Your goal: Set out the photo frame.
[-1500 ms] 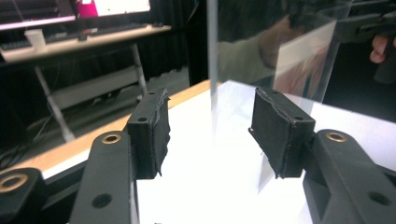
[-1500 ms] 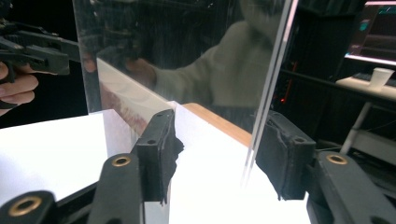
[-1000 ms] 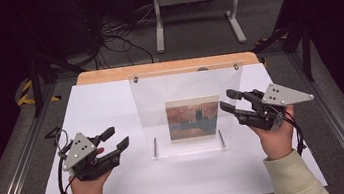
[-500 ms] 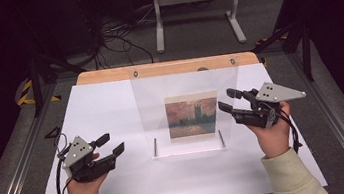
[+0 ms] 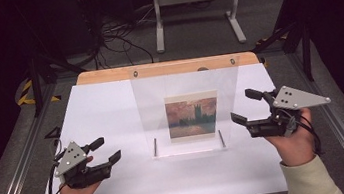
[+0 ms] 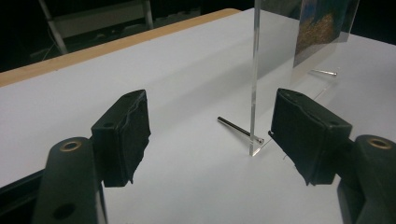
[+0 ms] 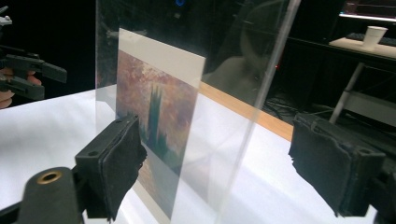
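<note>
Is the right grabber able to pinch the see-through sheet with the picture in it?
Probably yes. The right gripper is open, with nothing between it and the right edge of the clear panel. In the right gripper view, that edge already sits in line with the gap between the jaws.

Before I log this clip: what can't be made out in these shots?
- Picture: its detail is too small in the high view; in the right gripper view the left pad covers its lower corner.
- Clear panel: its top is cut off by the frame edge in both gripper views.
- White cup: too far and small to see contents.
</note>
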